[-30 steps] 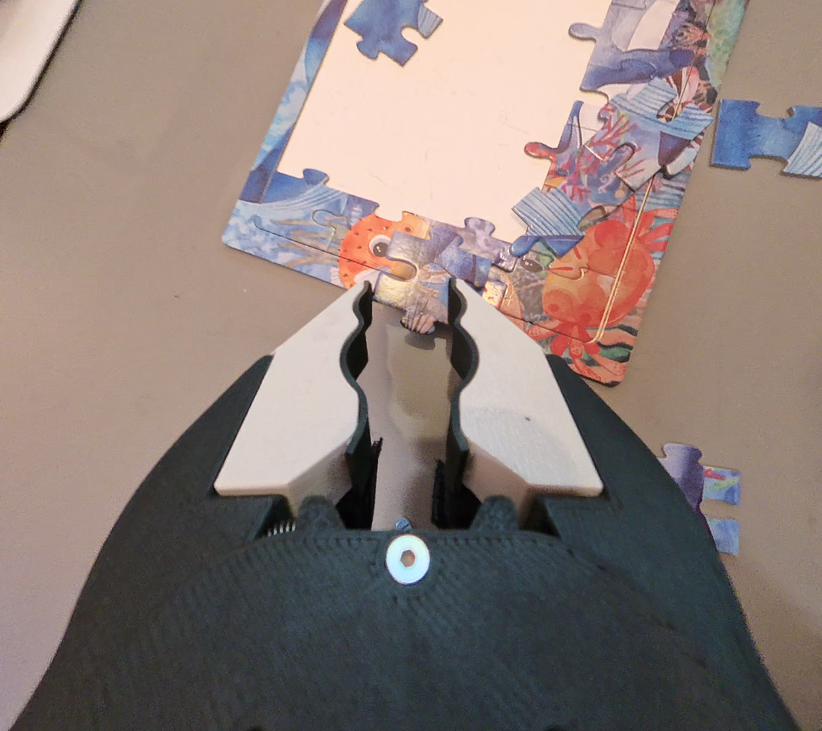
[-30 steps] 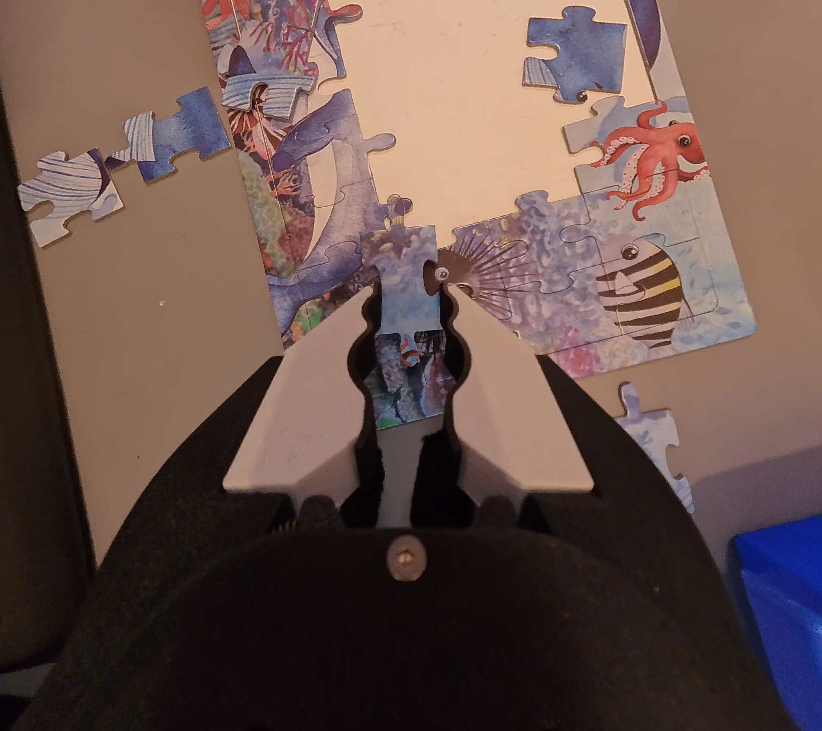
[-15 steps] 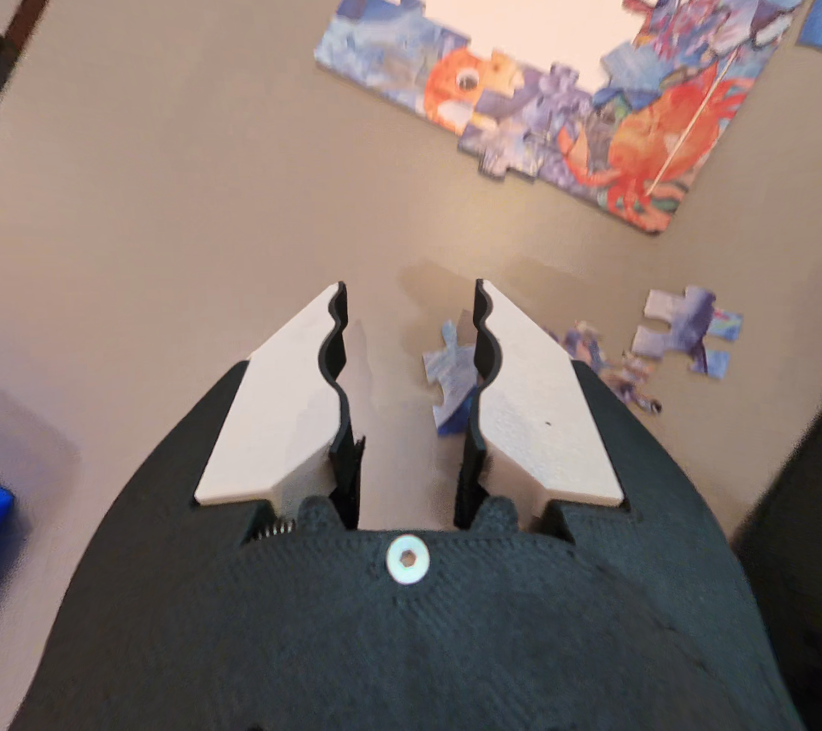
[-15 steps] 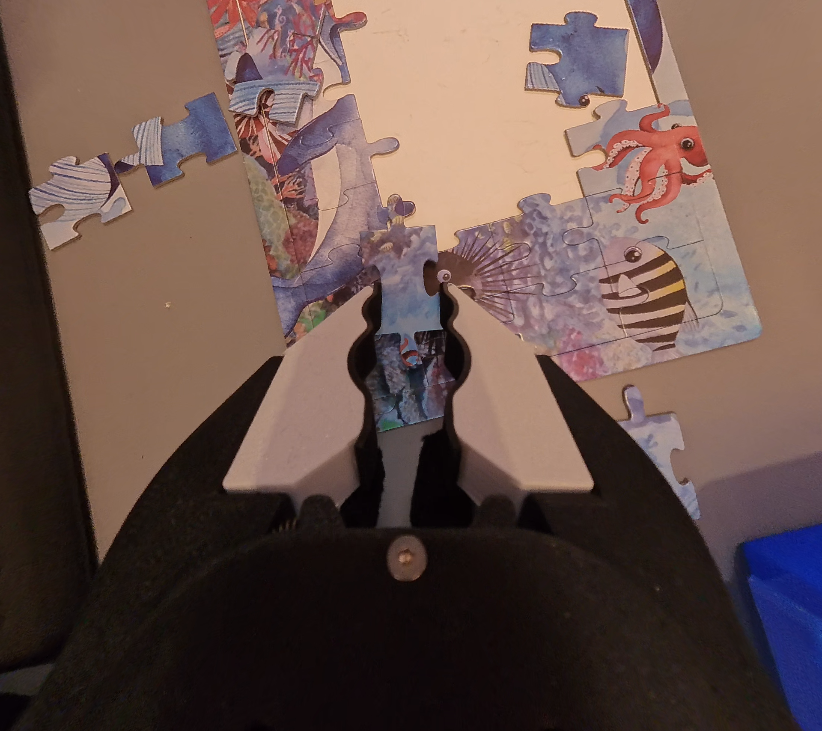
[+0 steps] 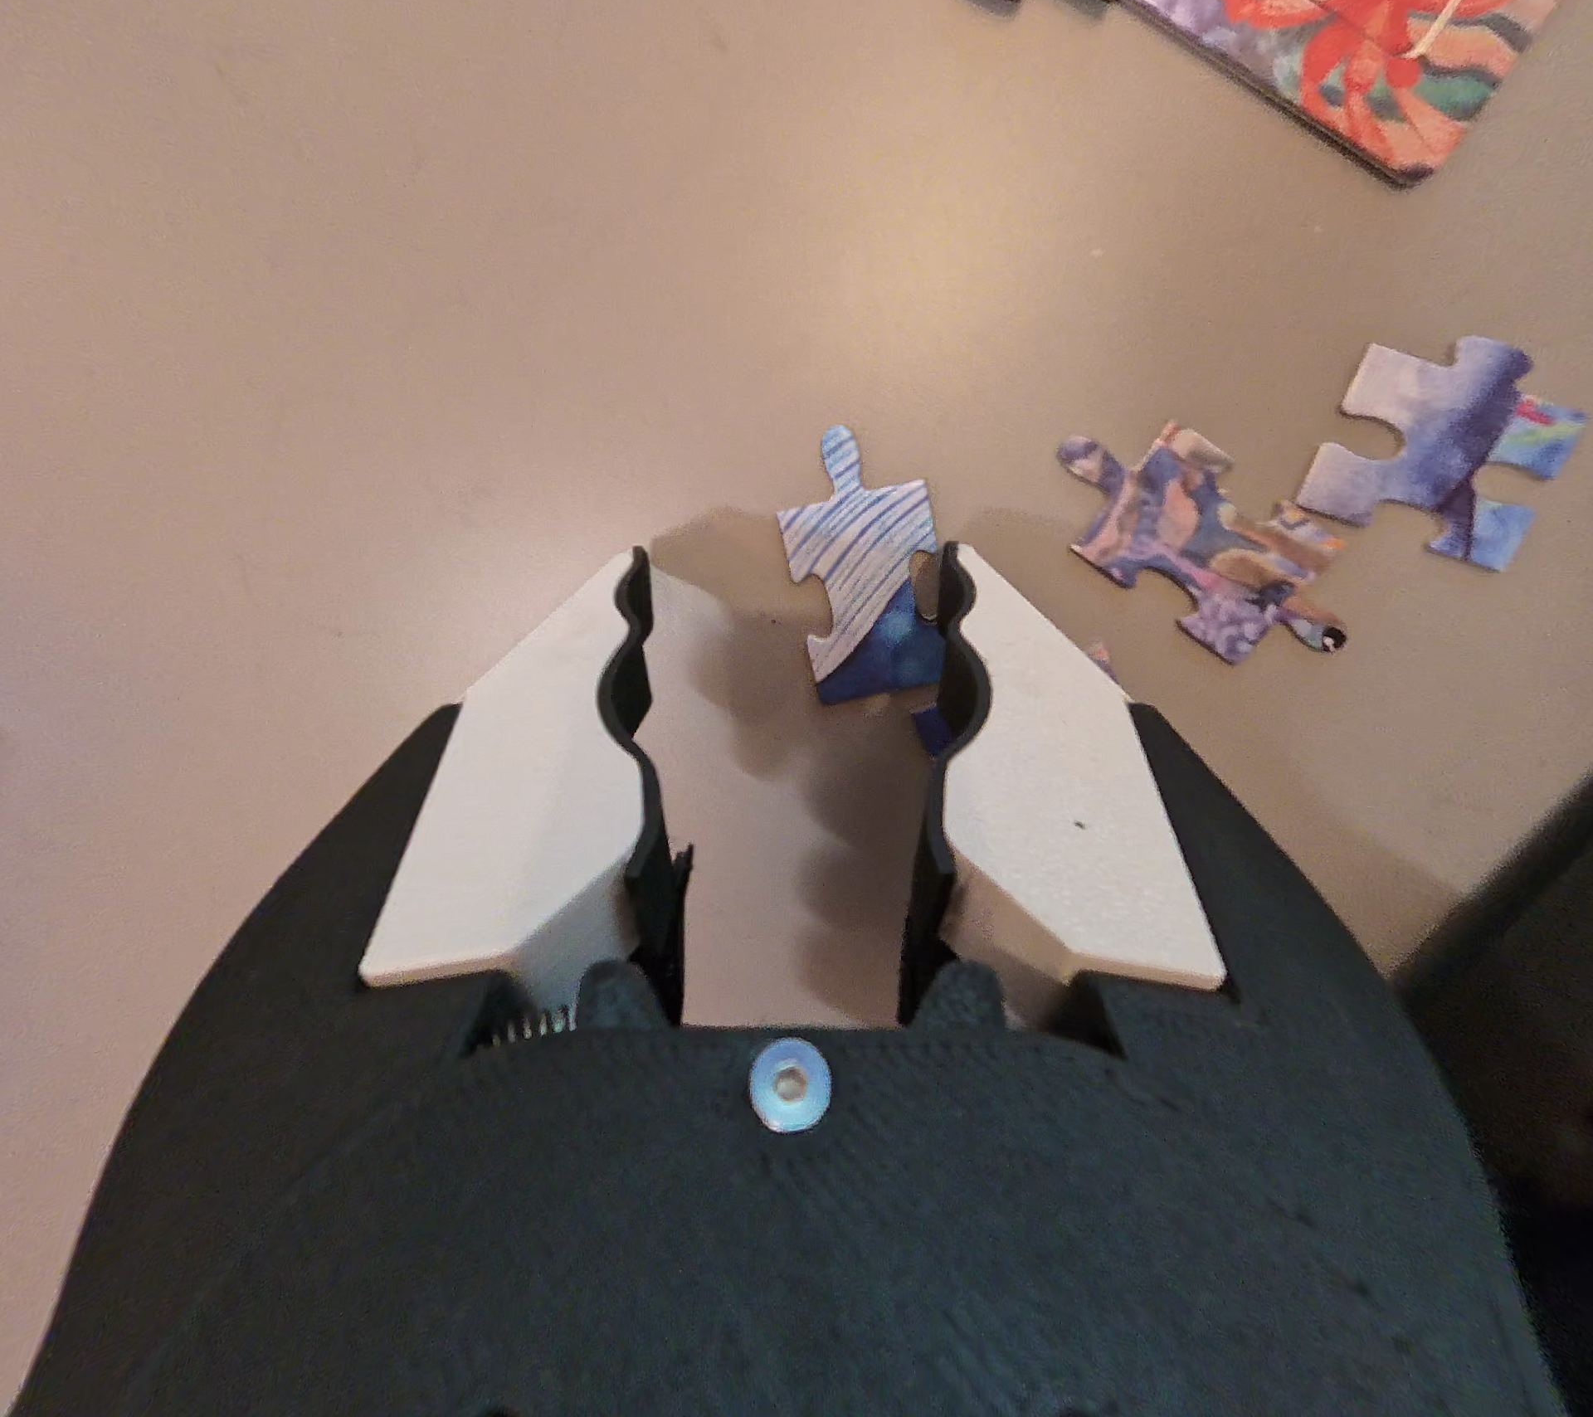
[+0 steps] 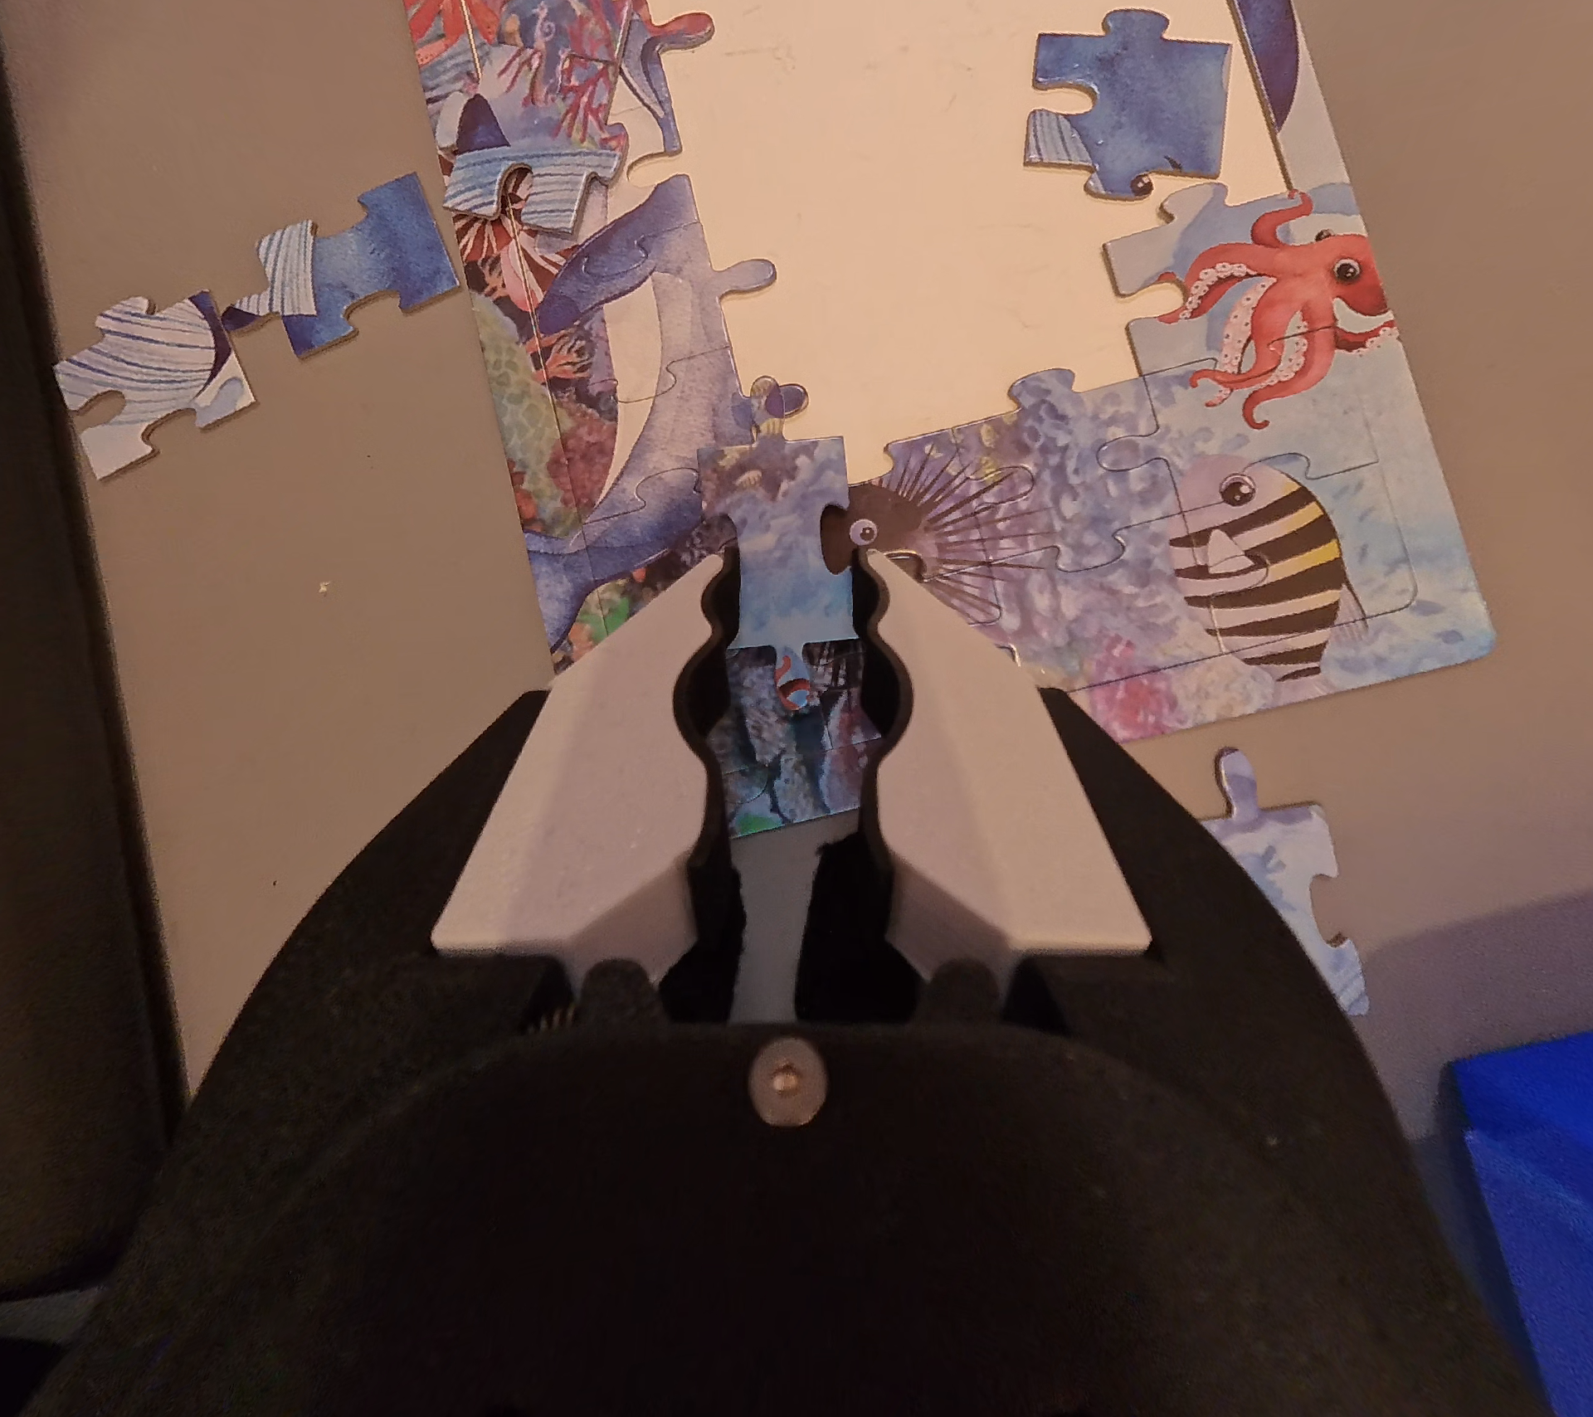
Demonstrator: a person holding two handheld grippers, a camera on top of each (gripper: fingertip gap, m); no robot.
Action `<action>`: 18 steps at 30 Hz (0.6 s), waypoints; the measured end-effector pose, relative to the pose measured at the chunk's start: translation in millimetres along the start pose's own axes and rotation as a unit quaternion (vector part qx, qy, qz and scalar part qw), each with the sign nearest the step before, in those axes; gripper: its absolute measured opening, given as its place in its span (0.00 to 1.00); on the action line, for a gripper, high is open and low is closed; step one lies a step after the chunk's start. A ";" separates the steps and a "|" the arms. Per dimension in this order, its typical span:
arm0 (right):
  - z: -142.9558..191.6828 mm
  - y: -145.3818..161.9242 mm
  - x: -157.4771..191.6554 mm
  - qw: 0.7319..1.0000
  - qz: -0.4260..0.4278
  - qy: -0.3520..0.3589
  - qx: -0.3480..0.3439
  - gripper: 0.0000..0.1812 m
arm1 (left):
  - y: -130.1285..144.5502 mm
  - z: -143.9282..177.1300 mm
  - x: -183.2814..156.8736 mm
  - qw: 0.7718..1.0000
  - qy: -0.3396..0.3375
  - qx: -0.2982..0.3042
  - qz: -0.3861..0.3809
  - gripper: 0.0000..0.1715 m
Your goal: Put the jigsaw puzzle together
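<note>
Gripping pale-blue piece (image 6: 789,557) at frame (image 6: 1422,600) edge: right tool (image 6: 789,570); left tool (image 5: 789,570) spread.

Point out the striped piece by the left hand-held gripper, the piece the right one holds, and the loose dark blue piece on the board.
striped piece (image 5: 862,565), left wrist view, pale striped body.
held piece (image 6: 789,557), right wrist view, light blue middle.
dark blue piece (image 6: 1138,100), right wrist view, centre.

- Left of our left claw (image 5: 793,565) we see bare tabletop (image 5: 345,255), wide enough to pass.
- On its right, two loose pieces (image 5: 1198,548) lie close together.
- The board's blank middle (image 6: 905,126) is open; one blue piece (image 6: 1129,108) lies there.
</note>
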State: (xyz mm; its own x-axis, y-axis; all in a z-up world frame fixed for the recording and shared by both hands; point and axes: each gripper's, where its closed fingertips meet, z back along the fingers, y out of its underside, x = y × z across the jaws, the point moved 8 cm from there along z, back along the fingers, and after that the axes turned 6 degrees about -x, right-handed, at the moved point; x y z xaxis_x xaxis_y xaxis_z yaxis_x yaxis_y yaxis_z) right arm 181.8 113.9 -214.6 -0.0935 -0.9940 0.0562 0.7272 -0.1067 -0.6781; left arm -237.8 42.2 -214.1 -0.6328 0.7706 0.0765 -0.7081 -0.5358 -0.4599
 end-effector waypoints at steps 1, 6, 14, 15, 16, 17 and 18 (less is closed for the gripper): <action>-0.1 0.1 0.1 1.000 0.000 0.000 0.000 0.13 | -1.2 -0.9 0.9 1.000 0.000 -0.001 0.001 0.38; -0.4 0.0 0.2 1.000 0.001 0.000 0.001 0.13 | -8.0 -4.5 15.1 0.999 -0.048 -0.025 -0.005 0.33; 1.4 -1.4 0.3 1.000 0.002 0.003 -0.005 0.13 | -37.2 8.4 5.3 0.990 -0.015 -0.142 -0.019 0.32; 1.4 -1.5 0.3 1.000 0.002 0.003 -0.005 0.13 | -43.6 10.1 -2.9 0.987 0.003 -0.155 -0.038 0.34; 1.0 -1.5 0.4 1.000 0.002 0.002 -0.005 0.13 | -50.4 9.6 -11.4 0.984 0.019 -0.166 -0.056 0.35; 0.5 -1.3 0.4 1.000 0.002 0.002 -0.004 0.13 | -57.6 6.5 -18.1 0.982 0.028 -0.172 -0.069 0.36; 0.0 -1.1 0.5 1.000 0.003 0.001 -0.004 0.13 | -65.6 1.1 -23.5 0.981 0.034 -0.175 -0.078 0.36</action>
State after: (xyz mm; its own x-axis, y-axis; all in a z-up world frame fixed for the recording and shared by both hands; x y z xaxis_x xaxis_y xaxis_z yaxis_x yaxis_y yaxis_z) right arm 181.0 113.5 -213.9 -0.0915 -0.9945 0.0509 0.7224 -0.1015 -0.6840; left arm -176.9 58.8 -184.8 -0.4948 0.8611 0.1167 -0.6360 -0.2673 -0.7239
